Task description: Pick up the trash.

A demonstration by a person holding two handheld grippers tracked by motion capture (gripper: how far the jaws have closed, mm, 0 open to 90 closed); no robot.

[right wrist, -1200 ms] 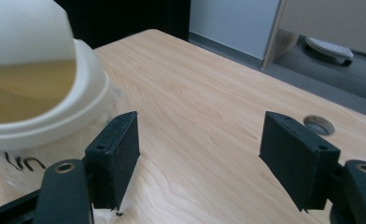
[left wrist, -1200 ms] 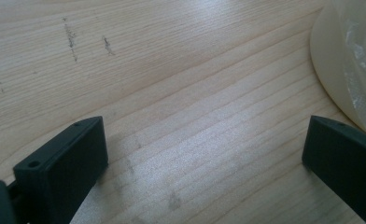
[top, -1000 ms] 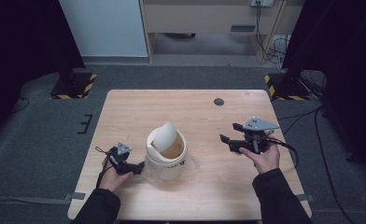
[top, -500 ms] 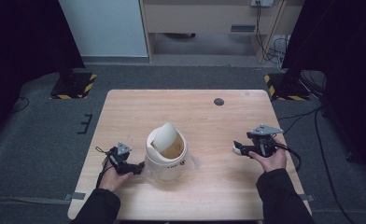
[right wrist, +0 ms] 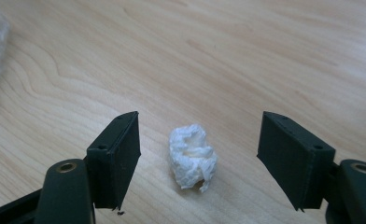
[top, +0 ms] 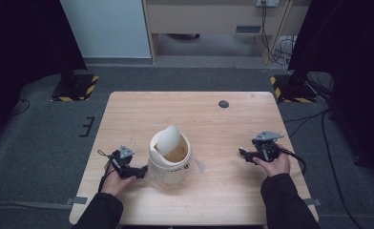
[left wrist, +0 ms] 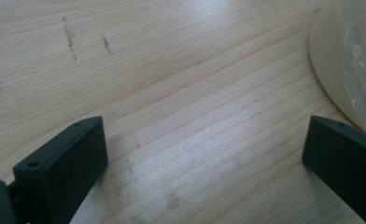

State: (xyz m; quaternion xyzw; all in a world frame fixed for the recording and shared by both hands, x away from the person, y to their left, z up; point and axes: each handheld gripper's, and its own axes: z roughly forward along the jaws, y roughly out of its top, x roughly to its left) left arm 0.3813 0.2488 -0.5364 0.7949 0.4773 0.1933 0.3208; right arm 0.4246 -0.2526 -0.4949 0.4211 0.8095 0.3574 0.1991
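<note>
A cream bin [top: 171,160] with a tilted swing lid stands mid-table. Its pale wall and a clear plastic liner show at the right edge of the left gripper view as the bin [left wrist: 347,60]. My left gripper [top: 138,171] rests on the table just left of the bin, open [left wrist: 204,140], with bare wood between its jaws. My right gripper [top: 245,154] lies low on the table to the right of the bin, its jaws pointing left. In the right gripper view it stands open [right wrist: 200,137] around a small crumpled white paper wad [right wrist: 193,158], without touching it.
A small black disc [top: 223,104] lies on the wooden table [top: 199,119] near its far edge. Cables trail from both grippers. Grey carpet surrounds the table, with stand bases and a wooden cabinet behind.
My right gripper has dropped down to the table and come a little nearer the person. The left gripper and the bin have stayed put.
</note>
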